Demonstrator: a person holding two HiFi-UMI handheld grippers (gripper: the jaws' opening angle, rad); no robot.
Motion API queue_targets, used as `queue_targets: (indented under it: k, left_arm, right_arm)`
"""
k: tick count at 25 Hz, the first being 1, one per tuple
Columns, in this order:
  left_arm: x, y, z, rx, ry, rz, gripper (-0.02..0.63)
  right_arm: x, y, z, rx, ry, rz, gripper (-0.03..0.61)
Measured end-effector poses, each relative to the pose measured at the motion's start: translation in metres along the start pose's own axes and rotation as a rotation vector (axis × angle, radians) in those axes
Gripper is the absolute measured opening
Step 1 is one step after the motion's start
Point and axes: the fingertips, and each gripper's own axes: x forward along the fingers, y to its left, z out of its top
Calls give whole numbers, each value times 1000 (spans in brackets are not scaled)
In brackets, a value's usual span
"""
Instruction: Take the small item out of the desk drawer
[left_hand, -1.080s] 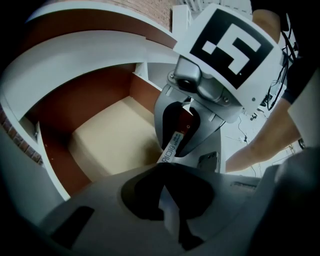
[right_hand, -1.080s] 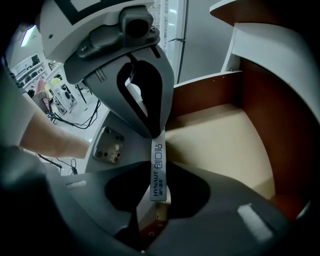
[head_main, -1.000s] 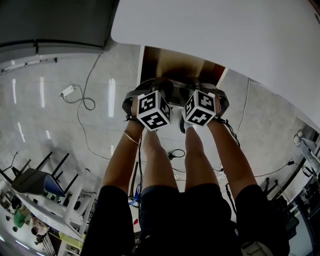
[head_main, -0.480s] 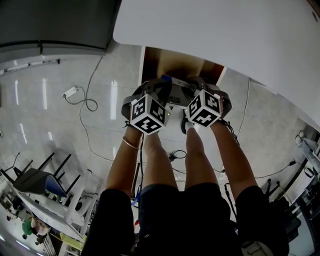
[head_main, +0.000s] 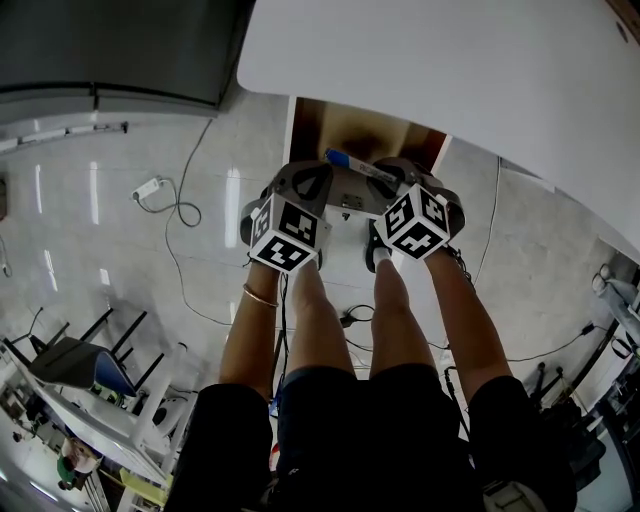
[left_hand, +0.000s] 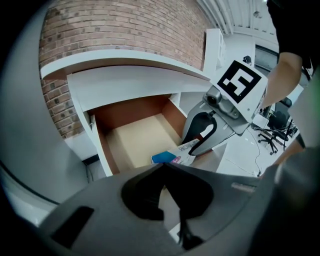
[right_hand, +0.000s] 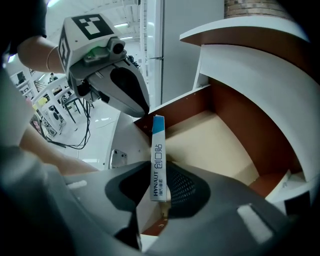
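The small item is a narrow white box (right_hand: 158, 162) with a blue end and printed text. My right gripper (right_hand: 160, 176) is shut on it and holds it upright above the open wooden drawer (right_hand: 215, 135). In the head view the box (head_main: 347, 161) shows over the drawer (head_main: 345, 128), at the tips of the right gripper (head_main: 378, 180). My left gripper (left_hand: 162, 168) is shut with nothing in it and hangs beside the box (left_hand: 172, 157), just left of it in the head view (head_main: 303, 183). The drawer's floor (left_hand: 137, 142) looks bare.
The white desk top (head_main: 450, 70) overhangs the drawer. Below lie pale floor tiles with cables and a power strip (head_main: 147, 187). Chairs stand at the lower left (head_main: 80, 370). A brick wall (left_hand: 110, 25) is behind the desk.
Both grippers have risen from the drawer's mouth. The box now shows clearly above the drawer's front. The left gripper has rolled and drifted a little to the left.
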Motion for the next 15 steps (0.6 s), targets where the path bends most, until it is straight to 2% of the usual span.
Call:
queue_targets:
  k: [15]
  left_arm:
    - [-32,3,8,-182,-89,61,-2]
  right_arm:
    - [-31,-3,10,161,-92,-45,107]
